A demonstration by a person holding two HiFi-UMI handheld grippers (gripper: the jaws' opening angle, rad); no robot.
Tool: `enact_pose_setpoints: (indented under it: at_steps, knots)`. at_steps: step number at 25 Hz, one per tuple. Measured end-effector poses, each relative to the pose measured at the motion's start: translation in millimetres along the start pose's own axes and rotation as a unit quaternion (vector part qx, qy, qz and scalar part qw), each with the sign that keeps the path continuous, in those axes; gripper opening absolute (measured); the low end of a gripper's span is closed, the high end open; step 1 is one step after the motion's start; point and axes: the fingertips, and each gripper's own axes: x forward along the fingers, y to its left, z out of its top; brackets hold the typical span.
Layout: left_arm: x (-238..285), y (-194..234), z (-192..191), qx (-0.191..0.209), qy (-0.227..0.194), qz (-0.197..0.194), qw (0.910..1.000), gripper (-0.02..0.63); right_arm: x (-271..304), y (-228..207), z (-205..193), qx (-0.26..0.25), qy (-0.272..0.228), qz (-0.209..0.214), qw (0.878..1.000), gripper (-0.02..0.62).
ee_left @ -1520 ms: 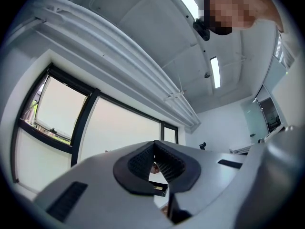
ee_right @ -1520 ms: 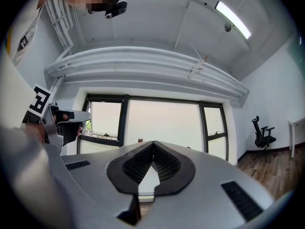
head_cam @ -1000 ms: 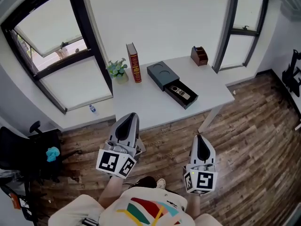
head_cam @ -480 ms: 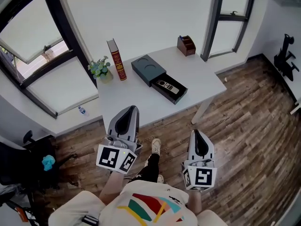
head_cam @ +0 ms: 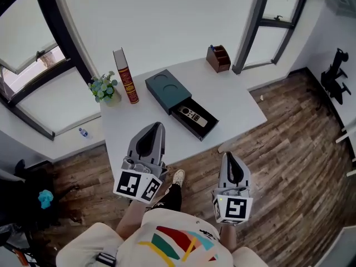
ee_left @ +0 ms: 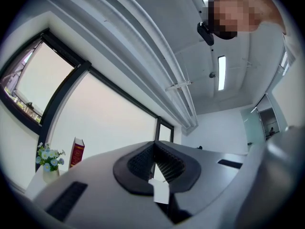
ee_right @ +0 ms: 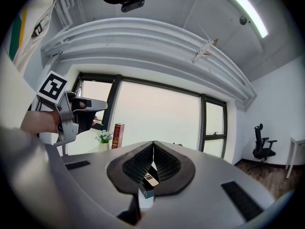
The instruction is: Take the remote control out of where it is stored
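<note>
In the head view a dark box [head_cam: 164, 86] lies on the white table [head_cam: 233, 102] with its drawer [head_cam: 196, 119] pulled out toward me. The black remote control [head_cam: 191, 115] lies flat inside the drawer. My left gripper [head_cam: 157, 126] is held over the table's near edge, short of the drawer, its jaws shut and empty. My right gripper [head_cam: 227, 156] hangs lower right over the floor, also shut and empty. In the left gripper view the left gripper [ee_left: 155, 146] points up at the windows. In the right gripper view the right gripper [ee_right: 153, 145] faces the table.
A red book [head_cam: 126, 77] stands upright beside a small potted plant [head_cam: 104, 88] at the table's back left. A wooden organiser [head_cam: 218, 58] sits at the back right corner. Dark window frames [head_cam: 253, 24] rise behind. An office chair [head_cam: 334, 77] stands on the wood floor at right.
The table and open drawer have drawn nearer and shifted left in the head view. The left gripper now reaches over the table's front edge. Both grippers stay shut.
</note>
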Motion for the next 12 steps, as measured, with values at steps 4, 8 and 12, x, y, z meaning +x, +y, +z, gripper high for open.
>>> enact_pose_setpoints:
  at_steps: [4, 8, 12]
  knots:
    - [48.1, 25.3, -13.6, 0.014, 0.012, 0.000, 0.9998, 0.008, 62.8, -7.5, 5.0, -0.005, 0.004, 0.013, 1.000, 0.003]
    - [92.1, 50.6, -25.6, -0.017, 0.019, -0.001, 0.9997, 0.008, 123.5, -9.6, 16.5, -0.014, -0.004, 0.033, 0.999, 0.003]
    - [129.1, 69.2, -41.2, -0.029, 0.033, -0.001, 0.9990, 0.008, 175.9, -3.8, 18.9, -0.038, -0.007, 0.065, 0.997, 0.003]
